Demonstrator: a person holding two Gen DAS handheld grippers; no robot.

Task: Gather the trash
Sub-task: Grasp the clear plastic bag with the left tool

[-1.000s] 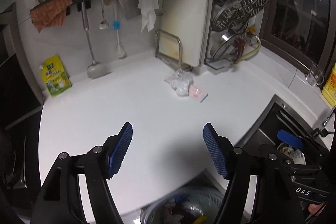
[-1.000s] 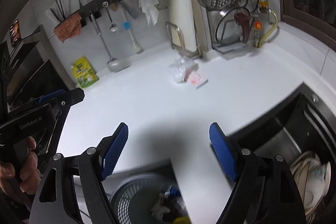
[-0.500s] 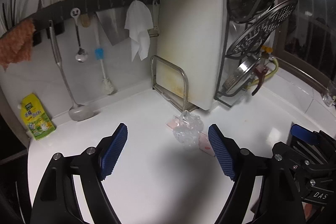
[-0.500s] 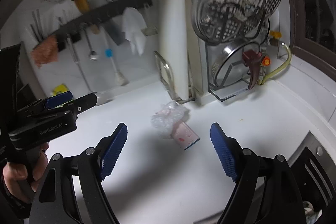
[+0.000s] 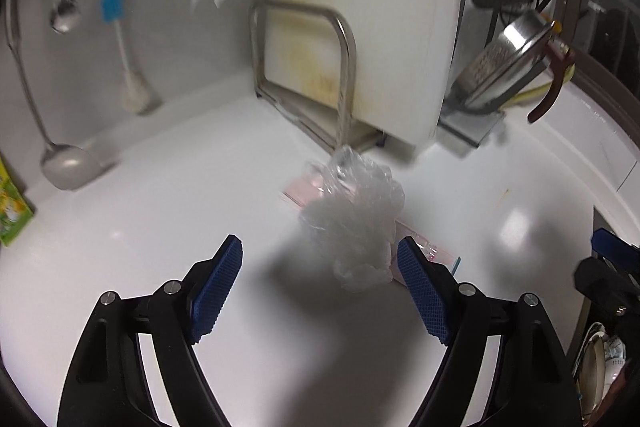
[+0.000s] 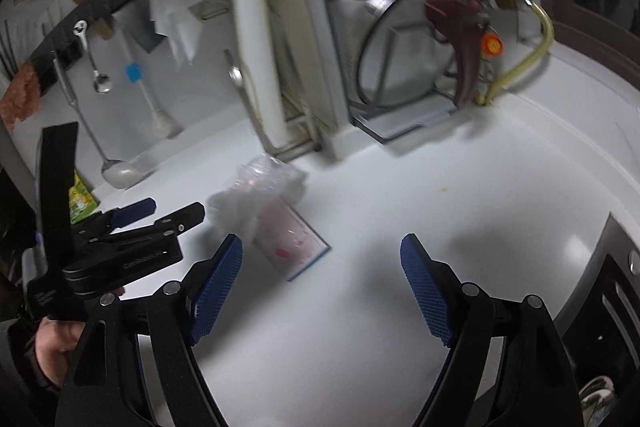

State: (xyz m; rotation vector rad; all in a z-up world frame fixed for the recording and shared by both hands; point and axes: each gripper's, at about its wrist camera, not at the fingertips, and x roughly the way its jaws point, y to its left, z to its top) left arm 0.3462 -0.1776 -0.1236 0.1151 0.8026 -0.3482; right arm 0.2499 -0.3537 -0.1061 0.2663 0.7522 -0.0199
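A crumpled clear plastic bag (image 5: pixel 354 217) lies on the white counter (image 5: pixel 160 207), on top of a flat pink packet (image 5: pixel 424 247). My left gripper (image 5: pixel 320 279) is open, its fingertips just short of the bag, which sits nearer the right finger. In the right wrist view the bag (image 6: pixel 256 193) and the pink packet (image 6: pixel 292 239) lie ahead and left of my right gripper (image 6: pixel 320 279), which is open and empty. The left gripper (image 6: pixel 152 223) shows there at the left, beside the bag.
A white cutting board (image 5: pixel 368 19) stands in a metal rack (image 5: pixel 340 67) just behind the bag. Pot lids (image 6: pixel 400 47) stand in a rack at the right. A ladle (image 5: pixel 66 167), brush and spoon hang on the back wall. The sink edge (image 6: pixel 616 267) lies at right.
Both grippers have moved forward toward the bag and packet, which now look much larger and closer. The bin below the counter edge has left the view. Both stayed open.
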